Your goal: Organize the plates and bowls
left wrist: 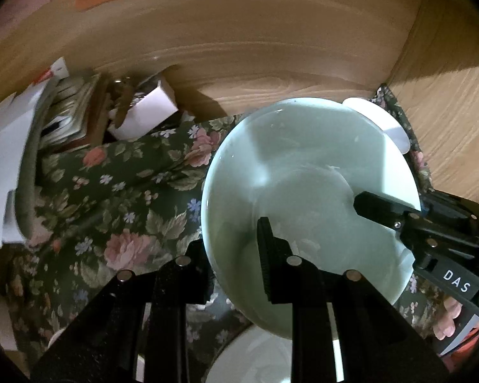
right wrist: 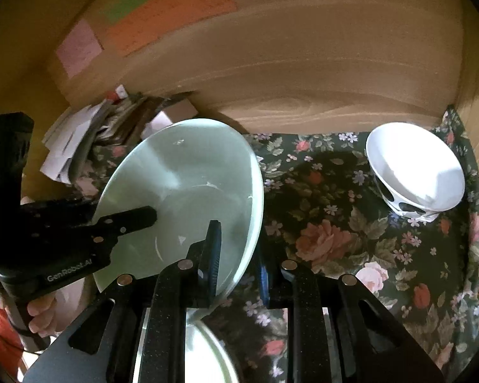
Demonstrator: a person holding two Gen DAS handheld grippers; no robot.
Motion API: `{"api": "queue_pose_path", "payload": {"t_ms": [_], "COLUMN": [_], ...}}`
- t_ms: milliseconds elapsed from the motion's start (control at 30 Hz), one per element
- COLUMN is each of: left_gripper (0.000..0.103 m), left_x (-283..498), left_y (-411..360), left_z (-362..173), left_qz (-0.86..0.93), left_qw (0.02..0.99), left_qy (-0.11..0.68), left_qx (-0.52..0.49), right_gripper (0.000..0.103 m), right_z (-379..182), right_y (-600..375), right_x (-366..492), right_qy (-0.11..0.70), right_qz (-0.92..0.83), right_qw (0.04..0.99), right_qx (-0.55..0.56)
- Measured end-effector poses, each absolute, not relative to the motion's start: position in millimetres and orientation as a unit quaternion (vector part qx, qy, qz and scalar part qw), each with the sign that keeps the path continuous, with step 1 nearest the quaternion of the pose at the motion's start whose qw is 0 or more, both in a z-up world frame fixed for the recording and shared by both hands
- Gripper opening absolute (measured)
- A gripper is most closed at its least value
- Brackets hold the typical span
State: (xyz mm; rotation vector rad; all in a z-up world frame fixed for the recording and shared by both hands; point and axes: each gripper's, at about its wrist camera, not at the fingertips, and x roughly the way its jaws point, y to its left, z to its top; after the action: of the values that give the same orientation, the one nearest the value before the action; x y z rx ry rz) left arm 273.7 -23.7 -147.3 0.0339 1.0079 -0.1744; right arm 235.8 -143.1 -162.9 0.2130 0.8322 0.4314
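Note:
A pale green plate (left wrist: 303, 166) is held tilted above a floral cloth (left wrist: 118, 191). My left gripper (left wrist: 233, 252) is shut on its near-left rim, one finger inside the plate and one outside. My right gripper (right wrist: 239, 249) is shut on the same plate (right wrist: 182, 172) at its right rim, which sits between the two pads. From the plate's right side, a right gripper finger (left wrist: 376, 207) lies on its face. A left gripper finger (right wrist: 127, 220) crosses it in the right wrist view. A second pale plate (right wrist: 204, 351) lies below. A white bowl with black spots (right wrist: 415, 172) stands at the back right.
Papers and envelopes (left wrist: 9, 159) and a small white box (left wrist: 147, 115) are piled at the back left. Wooden walls (right wrist: 303, 73) close the back and right side, with coloured notes (right wrist: 169, 16) stuck on. A hand (right wrist: 41, 312) holds the left gripper's handle.

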Motion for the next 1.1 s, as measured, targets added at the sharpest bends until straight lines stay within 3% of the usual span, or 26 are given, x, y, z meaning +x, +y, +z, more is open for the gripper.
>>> {"api": "queue_pose_path", "payload": {"t_ms": [1100], "left_gripper": [0.023], "left_x": [153], "left_y": [82], "left_z": [-124], "left_qz": [-0.012], "left_qw": [0.895], "left_qy": [0.444], "left_qx": [-0.039], "right_gripper": [0.018], "right_z": [-140], "right_y": [-40], "right_x": [170], "right_qy": [0.379], "right_qz": [0.282], "right_qw": [0.879], "right_qx": [0.070]}}
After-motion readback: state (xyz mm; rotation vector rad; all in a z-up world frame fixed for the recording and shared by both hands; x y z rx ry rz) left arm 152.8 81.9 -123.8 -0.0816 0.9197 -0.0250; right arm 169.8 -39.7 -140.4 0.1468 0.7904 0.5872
